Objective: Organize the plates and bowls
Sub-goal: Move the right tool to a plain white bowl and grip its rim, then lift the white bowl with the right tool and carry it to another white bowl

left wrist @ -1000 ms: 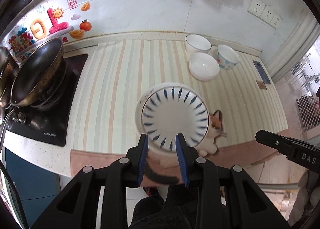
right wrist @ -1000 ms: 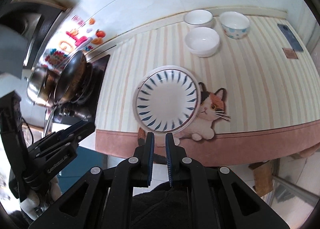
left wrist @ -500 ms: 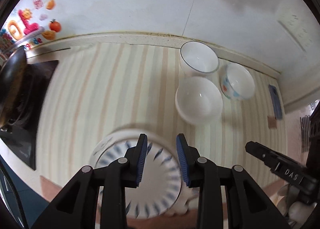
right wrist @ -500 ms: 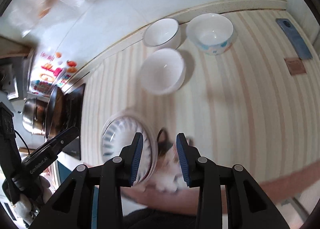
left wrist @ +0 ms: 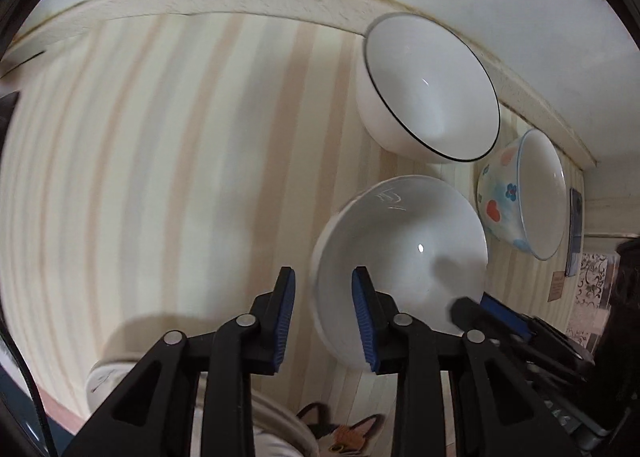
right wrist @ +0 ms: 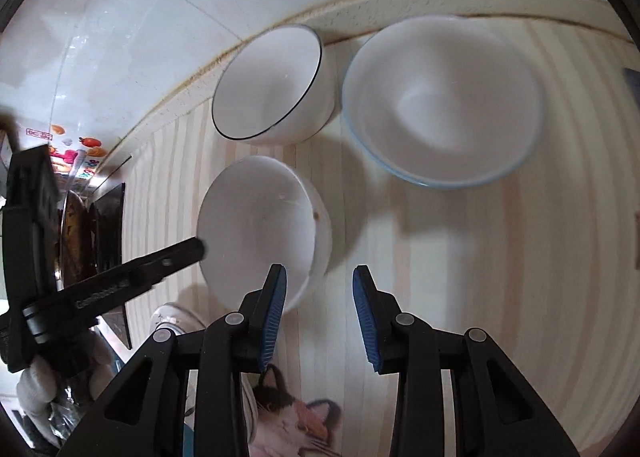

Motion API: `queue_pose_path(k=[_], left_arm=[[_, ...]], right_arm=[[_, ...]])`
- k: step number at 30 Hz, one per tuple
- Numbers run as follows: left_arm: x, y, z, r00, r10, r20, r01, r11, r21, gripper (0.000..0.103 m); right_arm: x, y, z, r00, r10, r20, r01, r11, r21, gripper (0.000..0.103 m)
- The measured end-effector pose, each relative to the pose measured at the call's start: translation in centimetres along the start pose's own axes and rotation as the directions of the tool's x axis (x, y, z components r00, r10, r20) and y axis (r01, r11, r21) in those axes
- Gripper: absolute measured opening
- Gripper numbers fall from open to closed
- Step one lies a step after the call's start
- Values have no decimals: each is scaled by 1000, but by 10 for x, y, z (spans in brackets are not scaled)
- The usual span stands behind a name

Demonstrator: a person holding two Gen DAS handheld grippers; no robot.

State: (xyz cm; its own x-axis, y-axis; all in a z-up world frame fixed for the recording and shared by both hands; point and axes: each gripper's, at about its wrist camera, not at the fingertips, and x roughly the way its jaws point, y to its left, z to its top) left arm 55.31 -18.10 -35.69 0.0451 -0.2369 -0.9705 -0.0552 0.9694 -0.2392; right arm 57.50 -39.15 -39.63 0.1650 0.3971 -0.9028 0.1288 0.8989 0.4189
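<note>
1. left wrist view: three bowls sit apart on the striped bench [left wrist: 160, 177], none stacked: plain white bowl [left wrist: 404, 257], black-rimmed bowl [left wrist: 428, 89], flowered bowl [left wrist: 524, 193].
2. left hand-held gripper [left wrist: 323, 313], jaws just narrowed, straddles the plain bowl's rim without pressing.
3. right hand-held gripper [right wrist: 319, 309] is part open and empty at that bowl's other edge.
4. plate [left wrist: 120, 373] lies at the bench's near edge; all sorting looks left to do.

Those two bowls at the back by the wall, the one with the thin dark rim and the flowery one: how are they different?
The dark-rimmed bowl is plain white outside; the flowery bowl carries painted red and blue shapes on its outer wall. The dark-rimmed bowl's edge is a thin black line, the flowery bowl's a pale blue one. The dark-rimmed bowl sits nearer the stove side, the flowery bowl beside it. Both stand upright, white inside and with nothing in them, on the striped mat.
</note>
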Motion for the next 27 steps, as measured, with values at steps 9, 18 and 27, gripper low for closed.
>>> queue_pose_path(k=[9, 18, 27], left_arm=[[-12, -16, -20, 998, 24, 66, -28, 998, 59, 20], [-45, -34, -86, 995, -15, 96, 2, 991, 136, 20], [-38, -49, -153, 998, -1, 62, -11, 978, 207, 20]], right_arm=[[22, 10, 1, 1000, -29, -1, 29, 998, -50, 16], [-15, 7, -46, 1000, -11, 5, 11, 998, -64, 16], [-49, -9, -123, 999, -37, -1, 37, 997, -62, 16]])
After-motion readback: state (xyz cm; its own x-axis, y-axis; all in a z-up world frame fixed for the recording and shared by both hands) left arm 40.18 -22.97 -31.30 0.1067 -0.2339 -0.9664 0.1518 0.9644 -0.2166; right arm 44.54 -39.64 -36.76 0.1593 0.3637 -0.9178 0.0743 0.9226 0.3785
